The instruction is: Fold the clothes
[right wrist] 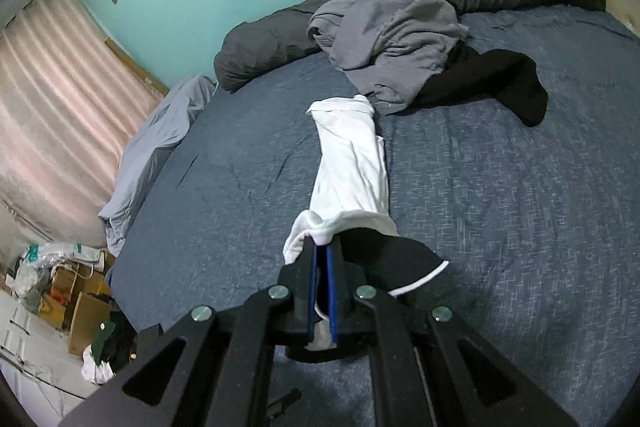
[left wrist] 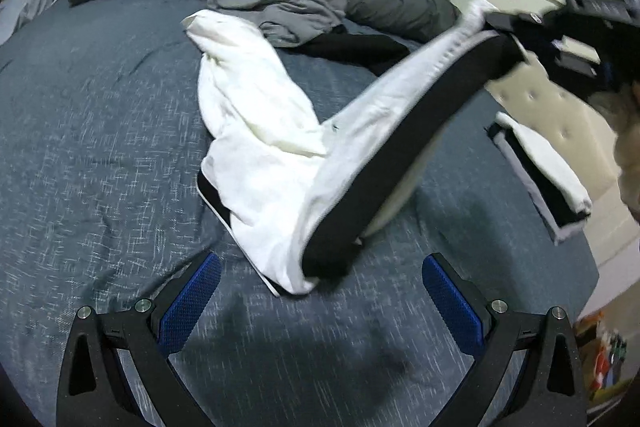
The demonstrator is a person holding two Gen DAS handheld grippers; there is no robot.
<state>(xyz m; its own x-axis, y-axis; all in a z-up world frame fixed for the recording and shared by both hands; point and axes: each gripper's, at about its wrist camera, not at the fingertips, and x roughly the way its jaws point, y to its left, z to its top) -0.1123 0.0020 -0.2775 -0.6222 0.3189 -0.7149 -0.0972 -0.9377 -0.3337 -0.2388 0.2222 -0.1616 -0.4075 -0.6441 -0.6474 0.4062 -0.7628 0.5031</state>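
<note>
The right claw [right wrist: 323, 259] is clamped tight on one end of a white garment with black trim [left wrist: 260, 155], lifting that end clear while the rest trails across the blue bed cover [left wrist: 100, 147]. The left claw [left wrist: 320, 291] hangs wide open and empty just short of the garment's near edge. My reading: the piece is mid-handling, being stretched out or carried over for a fold. Next it wants the free claw to pin or take a low corner so the raised end can be laid flat. A folded black-and-white piece [left wrist: 548, 175] lies at the bed's edge; crumpled grey clothes [right wrist: 392, 39] and a black garment [right wrist: 492, 79] wait beyond
</note>
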